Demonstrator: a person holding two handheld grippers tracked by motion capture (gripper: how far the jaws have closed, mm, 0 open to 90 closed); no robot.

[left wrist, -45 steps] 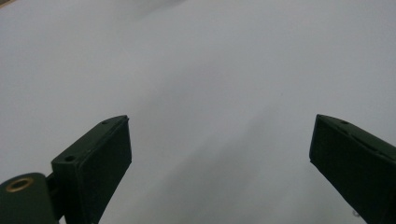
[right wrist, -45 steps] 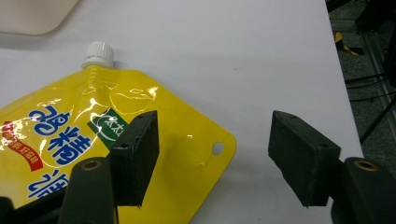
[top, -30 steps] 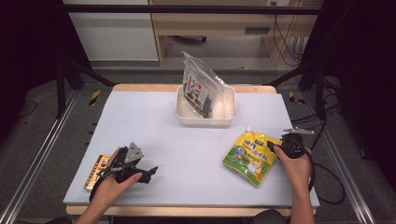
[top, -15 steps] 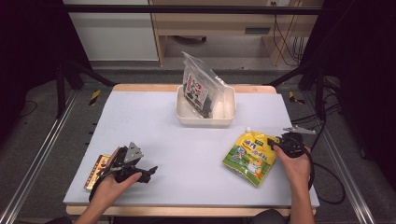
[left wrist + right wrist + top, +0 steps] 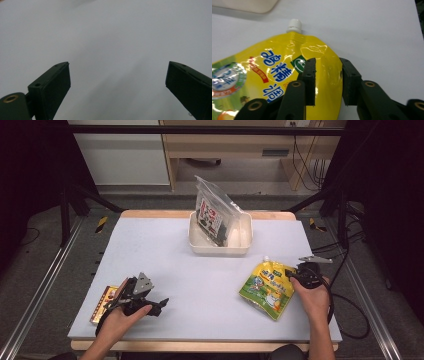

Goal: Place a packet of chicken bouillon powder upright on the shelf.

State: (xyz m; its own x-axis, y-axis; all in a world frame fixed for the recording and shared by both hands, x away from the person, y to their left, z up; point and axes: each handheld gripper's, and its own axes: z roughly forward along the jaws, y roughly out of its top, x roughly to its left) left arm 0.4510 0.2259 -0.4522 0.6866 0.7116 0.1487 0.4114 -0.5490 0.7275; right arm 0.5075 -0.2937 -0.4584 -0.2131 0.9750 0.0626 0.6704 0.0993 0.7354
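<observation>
Change: the right gripper [image 5: 327, 82] had just been closing its jaws, and since the earlier frames it had edged in over the right edge of the yellow spout pouch [image 5: 267, 288].
Meaning: judged as the start of a pick-up; the grab looked nearly made but not finished.
Right claw: jaws narrowed around the pouch's side edge, one over the printed face, the other at the rim; whether the pads were already pressing I could not tell.
Pouch: lay flat on the table [image 5: 200, 270] near the front right, white cap pointing away, toward the white bin [image 5: 243, 246].
Bin: already held a clear packet [image 5: 212, 215] standing upright.
Left claw: left gripper [image 5: 117, 85] rested at the front left, jaws wide apart, nothing between them.
Beside it: a small flat packet [image 5: 102, 302] touching the left hand [image 5: 117, 320].
</observation>
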